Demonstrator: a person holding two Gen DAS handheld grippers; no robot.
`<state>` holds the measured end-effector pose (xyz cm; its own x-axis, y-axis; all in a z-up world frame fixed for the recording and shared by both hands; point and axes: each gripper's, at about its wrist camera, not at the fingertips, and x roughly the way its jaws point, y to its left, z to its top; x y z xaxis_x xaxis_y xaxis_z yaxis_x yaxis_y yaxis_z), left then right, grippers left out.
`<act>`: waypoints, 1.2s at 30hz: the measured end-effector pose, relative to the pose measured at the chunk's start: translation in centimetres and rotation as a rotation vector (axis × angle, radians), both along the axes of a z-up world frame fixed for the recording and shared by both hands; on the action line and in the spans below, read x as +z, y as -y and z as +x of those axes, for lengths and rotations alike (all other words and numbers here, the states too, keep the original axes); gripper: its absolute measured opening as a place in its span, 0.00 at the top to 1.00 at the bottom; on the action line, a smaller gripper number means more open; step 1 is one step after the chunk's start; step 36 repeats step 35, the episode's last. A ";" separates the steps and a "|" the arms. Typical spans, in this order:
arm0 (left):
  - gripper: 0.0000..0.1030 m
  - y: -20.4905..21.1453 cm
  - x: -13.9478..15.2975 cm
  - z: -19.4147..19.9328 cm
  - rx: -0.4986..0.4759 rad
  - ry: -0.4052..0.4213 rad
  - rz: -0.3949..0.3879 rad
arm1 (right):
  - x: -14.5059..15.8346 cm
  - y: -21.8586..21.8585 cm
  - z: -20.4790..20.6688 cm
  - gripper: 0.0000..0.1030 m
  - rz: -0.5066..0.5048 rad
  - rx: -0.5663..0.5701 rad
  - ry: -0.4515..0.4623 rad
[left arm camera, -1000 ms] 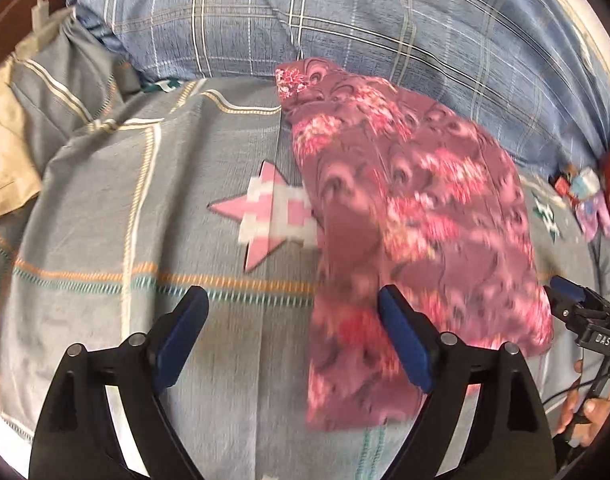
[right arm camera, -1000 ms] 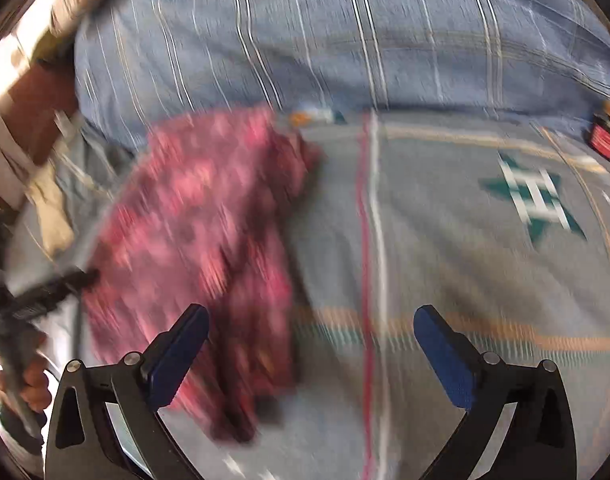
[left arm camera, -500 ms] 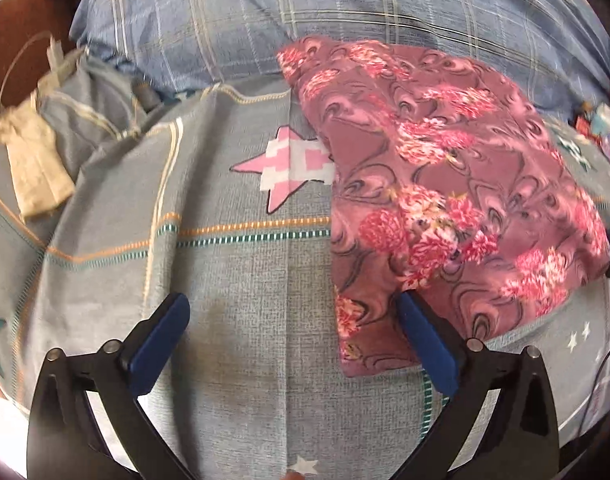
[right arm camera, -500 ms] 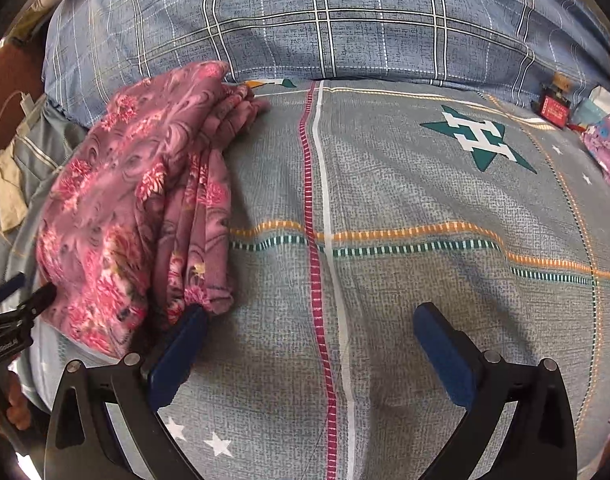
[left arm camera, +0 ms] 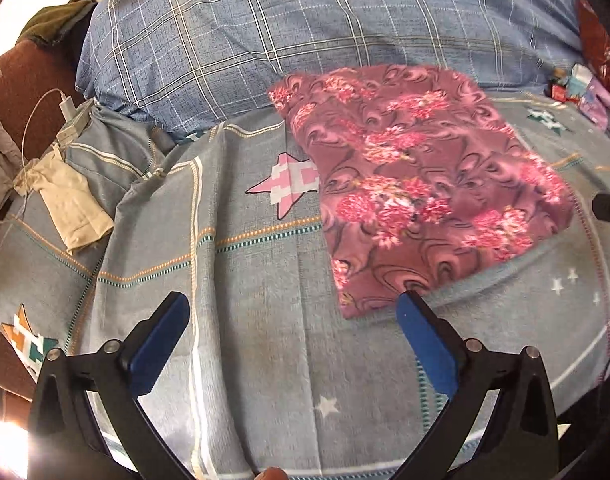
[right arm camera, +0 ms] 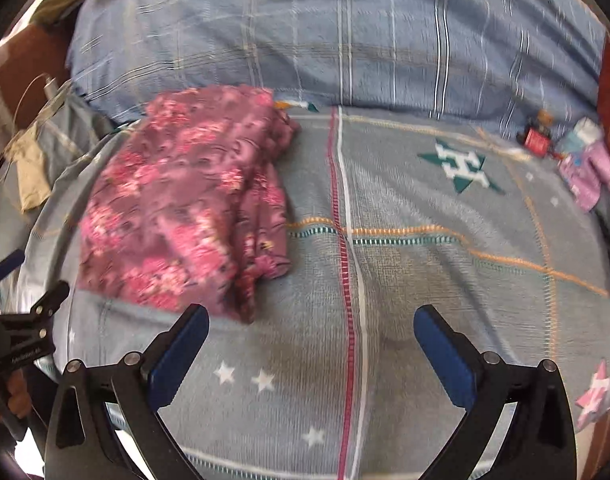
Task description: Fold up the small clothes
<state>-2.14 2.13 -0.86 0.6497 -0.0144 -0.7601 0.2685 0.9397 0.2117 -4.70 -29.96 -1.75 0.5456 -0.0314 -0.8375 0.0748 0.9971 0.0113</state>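
A folded floral cloth (left arm camera: 425,204) lay flat on the bed (left arm camera: 245,320), its far end against the blue checked pillow (left arm camera: 305,40) and its long axis running from there toward the person. Both grippers hovered above the bedspread with jaws wide apart and nothing between them. The left gripper (left arm camera: 293,340) stood just short of the cloth's near edge, its right finger nearly level with the near corner, the cloth lying ahead and to the right. The right gripper (right arm camera: 311,350) had the cloth (right arm camera: 185,208) ahead and to its left. Neither touched it; the left looked slightly nearer. The fold appeared complete, judging by the neat rectangle.
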 end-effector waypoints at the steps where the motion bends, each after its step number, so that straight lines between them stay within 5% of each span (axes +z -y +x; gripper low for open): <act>1: 0.00 0.0 0.2 -0.2 0.000 0.001 -0.009 | 0.4 -0.4 -0.4 0.00 -0.023 0.008 0.012; 14: 0.00 0.9 0.5 -2.1 -0.086 -0.056 -0.102 | 1.4 -2.6 -3.7 0.00 -0.128 0.037 0.052; 36: 0.00 2.6 1.8 -4.4 -0.209 -0.020 -0.083 | 1.5 -1.0 -5.1 0.00 -0.111 -0.008 0.043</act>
